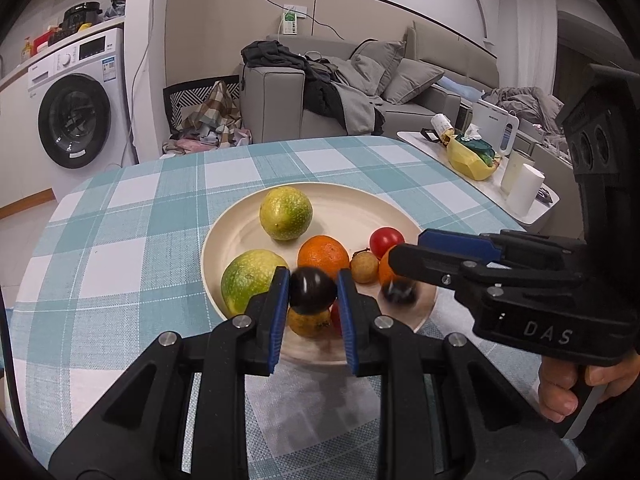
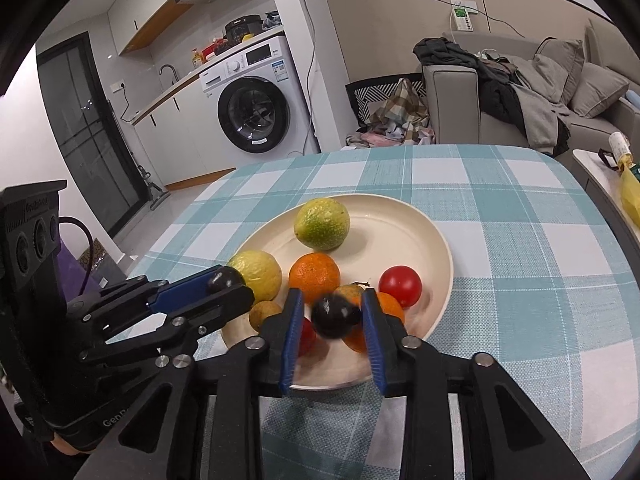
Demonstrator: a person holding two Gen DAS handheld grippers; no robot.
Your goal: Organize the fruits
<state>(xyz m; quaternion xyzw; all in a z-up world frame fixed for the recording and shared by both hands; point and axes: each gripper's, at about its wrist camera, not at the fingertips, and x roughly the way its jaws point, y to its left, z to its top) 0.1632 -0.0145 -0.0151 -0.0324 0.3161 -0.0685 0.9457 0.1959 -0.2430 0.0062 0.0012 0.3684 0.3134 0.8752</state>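
Note:
A cream plate (image 1: 240,232) (image 2: 408,216) on the checked table holds several fruits: two green-yellow citrus (image 1: 285,213) (image 1: 250,276), an orange (image 1: 323,255) (image 2: 314,272), a red tomato (image 1: 386,241) (image 2: 400,286), a small brown longan (image 1: 364,267). My left gripper (image 1: 313,292) is shut on a dark plum (image 1: 312,290) over the plate's near side; it also shows in the right wrist view (image 2: 224,280). My right gripper (image 2: 331,316) has a blurred dark plum (image 2: 334,316) between its fingers, which stand apart from it; in the left wrist view this plum (image 1: 398,291) blurs below that gripper.
A side table (image 1: 432,144) at the right carries a yellow bag (image 1: 470,162), cups and a white roll (image 1: 525,190). A sofa with clothes (image 1: 320,88) and a washing machine (image 1: 76,116) stand beyond the table's far edge.

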